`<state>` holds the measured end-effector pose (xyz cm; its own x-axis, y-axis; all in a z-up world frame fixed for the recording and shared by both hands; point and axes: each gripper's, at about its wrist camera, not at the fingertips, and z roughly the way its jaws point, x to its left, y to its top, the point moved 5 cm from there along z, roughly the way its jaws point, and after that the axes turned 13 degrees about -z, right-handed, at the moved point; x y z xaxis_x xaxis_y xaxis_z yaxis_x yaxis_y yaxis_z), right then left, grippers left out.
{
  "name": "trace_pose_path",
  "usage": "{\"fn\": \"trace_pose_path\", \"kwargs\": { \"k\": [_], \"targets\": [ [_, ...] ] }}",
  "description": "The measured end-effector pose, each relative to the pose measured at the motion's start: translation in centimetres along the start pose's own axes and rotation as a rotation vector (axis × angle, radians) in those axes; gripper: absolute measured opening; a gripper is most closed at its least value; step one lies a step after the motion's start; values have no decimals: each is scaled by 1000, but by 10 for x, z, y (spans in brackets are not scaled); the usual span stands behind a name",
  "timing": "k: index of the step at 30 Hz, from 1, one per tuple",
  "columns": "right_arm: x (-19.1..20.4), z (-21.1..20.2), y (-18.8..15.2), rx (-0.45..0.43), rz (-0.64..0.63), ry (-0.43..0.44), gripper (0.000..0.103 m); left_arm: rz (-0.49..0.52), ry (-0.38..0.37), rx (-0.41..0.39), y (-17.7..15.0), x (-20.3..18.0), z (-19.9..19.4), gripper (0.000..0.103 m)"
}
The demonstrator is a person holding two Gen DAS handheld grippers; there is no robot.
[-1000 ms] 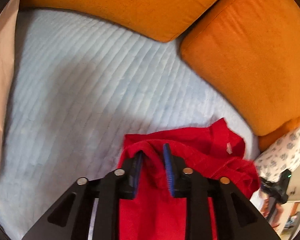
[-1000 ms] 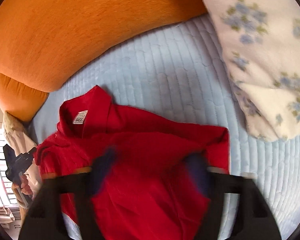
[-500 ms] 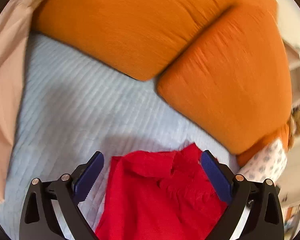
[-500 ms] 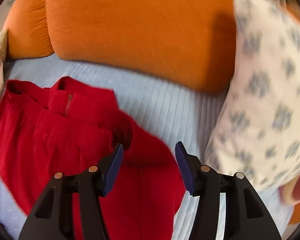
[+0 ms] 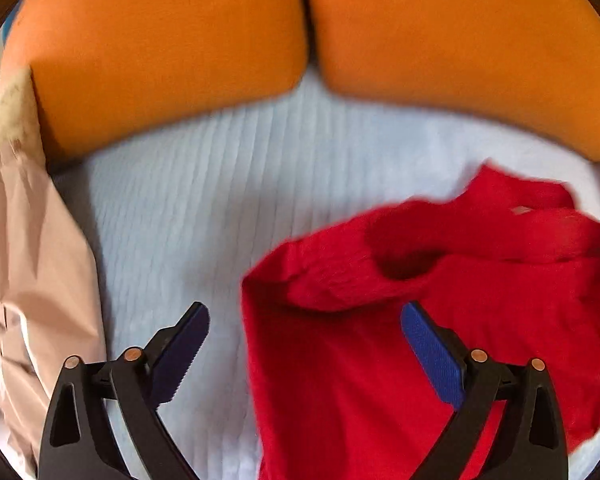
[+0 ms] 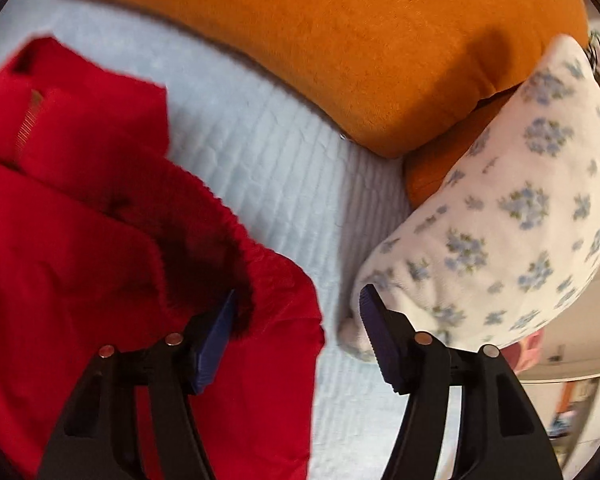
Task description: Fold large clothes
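Blue-padded left claw (image 5: 304,340) wide apart, holding nothing; right claw (image 6: 296,330) likewise spread, empty. One red garment (image 5: 440,320) lies crumpled on the pale blue quilted bed cover (image 5: 220,208) beneath both. Two orange cushions (image 5: 172,40) behind; one floral pillow (image 6: 512,216) right.

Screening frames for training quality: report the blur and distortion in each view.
Left wrist view: fisheye bends the two orange cushions into an arc; the red knit garment has smeared edges, while the blue-padded fingers stay sharp. Right wrist view: the white floral pillow and garment edges are motion-blurred.
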<state>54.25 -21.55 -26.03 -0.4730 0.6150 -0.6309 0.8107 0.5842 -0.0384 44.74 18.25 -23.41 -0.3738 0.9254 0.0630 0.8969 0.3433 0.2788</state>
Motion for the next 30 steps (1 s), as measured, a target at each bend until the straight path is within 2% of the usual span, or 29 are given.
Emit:
{"fn": "trace_pose_path", "kwargs": {
  "k": [4,6,7,8,9,11,13,16,18,19,21,22,23,24,25,26,28,30],
  "targets": [
    [-9,15,-3,13,34,16,62,-95,64,-24,10,19,15,97],
    [-16,24,-4,4,71,71,61,-142,106,-18,14,33,24,88],
    [-22,25,-9,-19,97,97,59,-161,102,-10,15,38,28,77],
    [-27,26,-10,-47,124,118,44,-190,72,8,17,42,32,70],
    [-31,25,-11,-75,152,144,40,-220,34,23,19,45,34,68],
    [-36,22,-12,-110,209,168,37,-252,-14,10,21,44,29,64],
    [-44,20,-5,-138,231,164,36,-265,-67,-53,22,40,15,65],
    [-57,37,7,-131,354,294,37,-290,-119,-115,22,30,0,75],
    [-50,59,11,-81,393,355,40,-320,-139,-101,22,27,2,75],
    [-44,71,11,-55,388,364,46,-335,-152,-91,20,27,3,75],
    [-36,76,8,-49,384,358,50,-338,-178,-94,20,26,5,75],
    [-38,74,5,-72,399,362,57,-312,-190,-110,19,27,0,76],
    [-42,68,2,-115,420,393,73,-281,-196,-136,18,28,-6,78],
    [-50,60,-4,-158,435,408,79,-260,-183,-168,19,31,-12,81],
    [-58,54,-10,-181,440,387,89,-250,-161,-207,19,38,-19,86],
    [-68,46,-17,-206,434,359,98,-247,-153,-227,19,43,-23,86],
    [-79,27,-28,-259,393,356,98,-240,-142,-264,18,54,-33,86],
    [-77,-3,-37,-310,300,312,98,-186,-179,-254,12,51,-41,86]
  ]
}}
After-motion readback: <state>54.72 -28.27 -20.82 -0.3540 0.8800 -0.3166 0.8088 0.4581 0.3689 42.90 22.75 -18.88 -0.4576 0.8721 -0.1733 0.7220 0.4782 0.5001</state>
